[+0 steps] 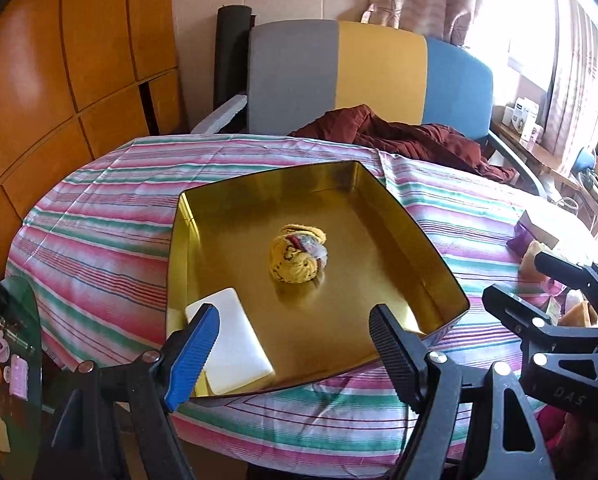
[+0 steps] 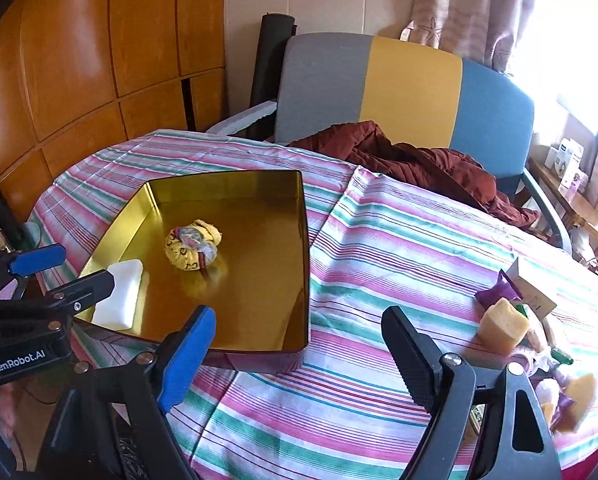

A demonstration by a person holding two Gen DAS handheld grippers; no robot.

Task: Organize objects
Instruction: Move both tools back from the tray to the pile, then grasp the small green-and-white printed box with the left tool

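A gold tin tray [image 1: 427, 248] [image 2: 303, 240] sits on the striped tablecloth. In it lie a yellow rolled cloth bundle [image 1: 297, 258] [image 2: 193, 245] and a white flat block [image 1: 235, 344] [image 2: 121, 298]. My left gripper [image 1: 295, 344] is open and empty over the tray's near edge, the white block just past its blue finger. My right gripper [image 2: 299, 348] is open and empty over the cloth to the right of the tray. Loose items lie at the table's right: a yellow sponge [image 2: 503, 322], a purple packet [image 2: 499, 290] and a small carton [image 2: 533, 294].
A grey, yellow and blue chair [image 2: 411, 88] with a dark red garment [image 2: 419, 160] stands behind the table. Wooden panels [image 1: 59, 80] line the left wall. A low glass side table [image 1: 15, 360] with small items is at the left. A cluttered shelf [image 1: 559, 152] stands under the window.
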